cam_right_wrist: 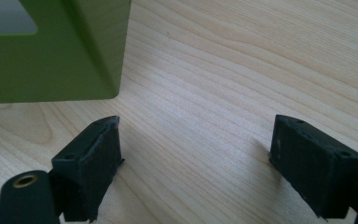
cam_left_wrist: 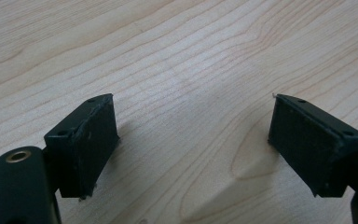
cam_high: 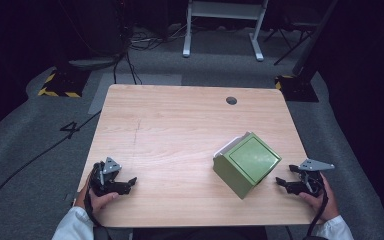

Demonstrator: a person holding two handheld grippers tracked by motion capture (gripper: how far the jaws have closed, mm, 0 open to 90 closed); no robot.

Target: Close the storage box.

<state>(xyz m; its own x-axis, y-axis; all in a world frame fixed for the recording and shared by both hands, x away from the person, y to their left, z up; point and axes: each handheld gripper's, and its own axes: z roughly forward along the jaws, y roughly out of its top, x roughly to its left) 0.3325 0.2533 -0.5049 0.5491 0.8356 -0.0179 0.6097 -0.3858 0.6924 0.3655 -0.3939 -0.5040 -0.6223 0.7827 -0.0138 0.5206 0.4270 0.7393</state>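
No brand or label is showing on the green box — its lid is blank. A "4" is marked on the floor, well off beyond the left claw. The box is sitting on the table just ahead of the right claw, nearer its upper jaw, apart from both jaws. Both claws are resting spread wide over bare wood — the left one is lying well apart from the box.
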